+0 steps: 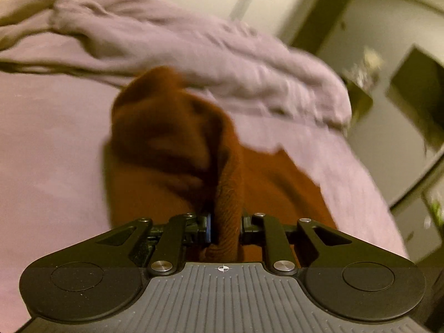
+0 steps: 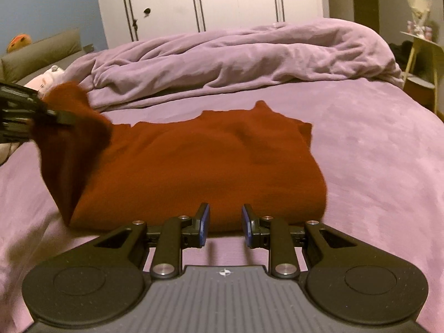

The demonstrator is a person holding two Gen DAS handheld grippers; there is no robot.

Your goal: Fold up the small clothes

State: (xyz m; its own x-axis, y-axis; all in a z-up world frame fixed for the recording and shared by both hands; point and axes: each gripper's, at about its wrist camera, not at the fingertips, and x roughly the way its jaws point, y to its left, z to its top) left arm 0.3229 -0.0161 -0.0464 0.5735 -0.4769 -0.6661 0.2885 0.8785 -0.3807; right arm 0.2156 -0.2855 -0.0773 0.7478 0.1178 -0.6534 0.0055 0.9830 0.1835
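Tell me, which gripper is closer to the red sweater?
Left. The left gripper is shut on the red sweater, lifting one end of it. The right gripper is open just in front of the sweater's near edge, holding nothing.

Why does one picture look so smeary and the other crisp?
Left wrist view: motion blur smears the rust-red garment and crumpled blanket, and the room tilts. Right wrist view: mostly sharp, dim warm light, fisheye bending the wardrobe; only the lifted corner blurs.
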